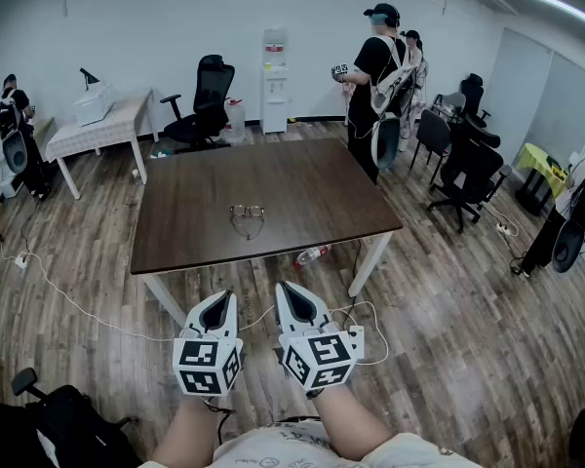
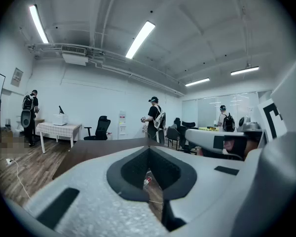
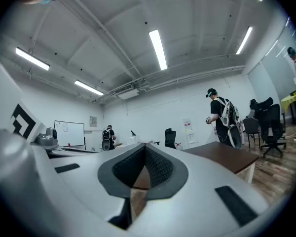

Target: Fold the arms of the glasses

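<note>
A pair of dark-framed glasses (image 1: 247,215) lies on the brown table (image 1: 302,188), lenses toward the far side and both arms spread open toward me. My left gripper (image 1: 217,302) and right gripper (image 1: 293,292) hang side by side in front of the table's near edge, well short of the glasses. Both are shut with nothing between the jaws. In the left gripper view the left gripper (image 2: 149,149) looks level across the tabletop (image 2: 96,149); in the right gripper view the right gripper (image 3: 145,146) does the same, with the table (image 3: 227,156) to its right. The glasses do not show in either gripper view.
A plastic bottle (image 1: 311,255) lies on the floor under the table, and a white cable (image 1: 78,305) runs across the floor. A person (image 1: 378,76) with grippers stands at the table's far right corner. Office chairs (image 1: 207,100), a white side table (image 1: 102,125) and more people stand around.
</note>
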